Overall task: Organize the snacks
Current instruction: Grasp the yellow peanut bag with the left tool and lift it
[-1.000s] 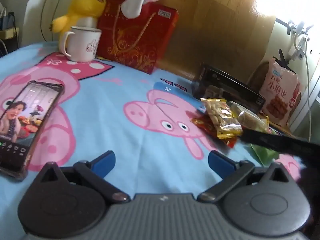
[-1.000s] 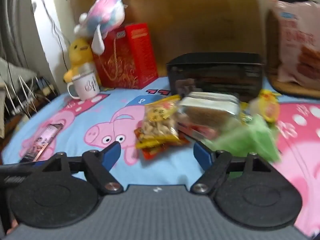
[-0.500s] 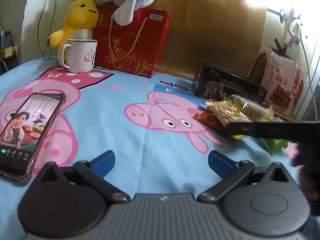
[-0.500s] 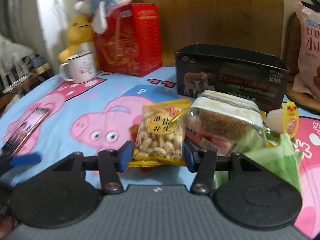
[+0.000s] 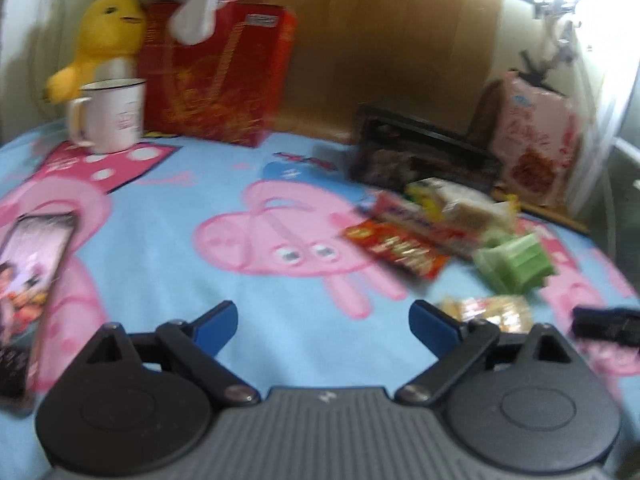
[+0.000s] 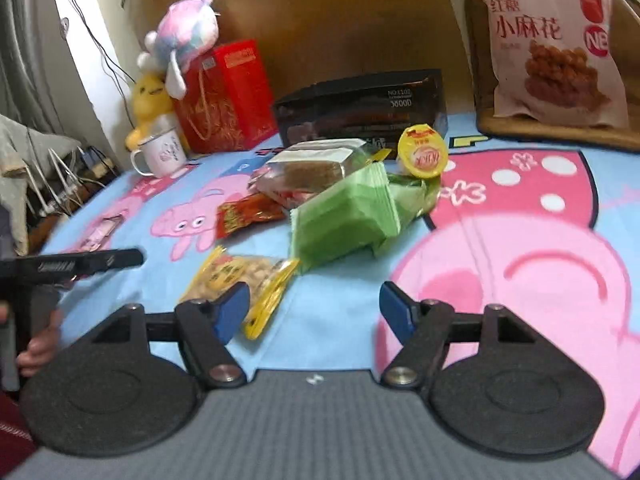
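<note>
Across the left wrist view, the left tongs (image 5: 322,316) are hovering over bare blue cartoon-print cloth, jaws wide but closing a little, nothing between them. The peanut packet (image 5: 486,312) is lying just beyond the right-hand finger, apart from the heap: a red snack packet (image 5: 394,248), a green pack (image 5: 514,262) and a clear-wrapped cake (image 5: 466,204) are crowding together in front of the black box (image 5: 420,156). That box is probably sitting open-topped there as the place the snacks are meant to go. A phone (image 5: 30,280) is lying at the left edge, and a white mug (image 5: 110,114) is standing by the red gift box (image 5: 218,72).

From the right wrist view, the right tongs (image 6: 314,312) are opening, holding nothing; the peanut packet (image 6: 240,280) is lying flat on the cloth, its end beside the left-hand finger (image 6: 230,312). It looks set apart from the pile. A yellow jelly cup (image 6: 422,154) is leaning on the green pack (image 6: 346,212).
</note>
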`<action>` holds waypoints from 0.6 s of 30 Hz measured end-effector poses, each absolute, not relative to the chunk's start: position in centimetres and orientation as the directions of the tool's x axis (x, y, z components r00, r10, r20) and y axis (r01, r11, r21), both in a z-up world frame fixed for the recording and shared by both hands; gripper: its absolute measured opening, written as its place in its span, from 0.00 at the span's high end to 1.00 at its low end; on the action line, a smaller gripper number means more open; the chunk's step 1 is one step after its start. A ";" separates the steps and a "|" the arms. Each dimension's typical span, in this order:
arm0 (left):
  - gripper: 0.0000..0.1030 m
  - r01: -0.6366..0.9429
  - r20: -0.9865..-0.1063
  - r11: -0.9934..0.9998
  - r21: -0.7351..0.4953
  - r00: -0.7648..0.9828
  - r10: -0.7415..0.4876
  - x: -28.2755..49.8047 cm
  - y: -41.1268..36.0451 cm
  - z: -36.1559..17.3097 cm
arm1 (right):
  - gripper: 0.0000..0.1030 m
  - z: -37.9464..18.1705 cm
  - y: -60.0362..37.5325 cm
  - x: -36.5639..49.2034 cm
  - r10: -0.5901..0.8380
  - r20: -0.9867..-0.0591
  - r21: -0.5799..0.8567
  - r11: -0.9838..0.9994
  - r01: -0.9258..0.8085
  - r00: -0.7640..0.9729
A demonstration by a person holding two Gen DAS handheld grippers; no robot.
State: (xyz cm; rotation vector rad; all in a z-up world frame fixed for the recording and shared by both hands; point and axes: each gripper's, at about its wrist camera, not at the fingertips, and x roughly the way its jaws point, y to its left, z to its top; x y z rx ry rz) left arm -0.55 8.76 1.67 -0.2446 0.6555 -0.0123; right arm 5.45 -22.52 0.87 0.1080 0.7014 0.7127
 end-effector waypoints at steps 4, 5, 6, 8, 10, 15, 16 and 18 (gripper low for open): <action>0.25 0.051 -0.612 0.944 -0.326 0.750 -0.251 1.4 7.1 2.4 | 0.29 0.4 -21.7 3.1 0.646 -0.560 0.260 0.732 -0.630 0.519; 0.30 0.070 -0.619 0.935 -0.348 0.732 -0.285 1.9 6.7 2.2 | 0.29 0.2 -21.3 2.9 0.653 -0.559 0.251 0.720 -0.646 0.511; 0.36 0.084 -0.630 0.927 -0.367 0.711 -0.313 2.5 6.2 2.0 | 0.29 0.1 -21.0 3.0 0.661 -0.557 0.245 0.709 -0.661 0.502; 0.41 0.106 -0.657 0.914 -0.391 0.664 -0.358 3.6 5.2 1.3 | 0.29 0.0 -19.7 3.5 0.669 -0.560 0.231 0.692 -0.683 0.488; 0.42 0.119 -0.658 0.920 -0.372 0.666 -0.352 3.9 4.1 0.9 | 0.35 -0.1 -18.4 4.3 0.666 -0.571 0.202 0.681 -0.704 0.480; 0.55 0.177 -0.666 0.913 -0.367 0.636 -0.391 4.0 2.2 1.2 | 0.61 -0.4 -16.3 5.1 0.662 -0.576 0.147 0.662 -0.735 0.480; 0.55 0.187 -0.666 0.914 -0.361 0.634 -0.393 4.1 1.9 1.6 | 0.63 -0.1 -16.2 5.3 0.665 -0.568 0.144 0.661 -0.736 0.485; 0.55 0.198 -0.652 0.911 -0.362 0.644 -0.399 4.2 2.0 2.8 | 0.63 0.6 -16.5 5.6 0.681 -0.545 0.168 0.661 -0.731 0.490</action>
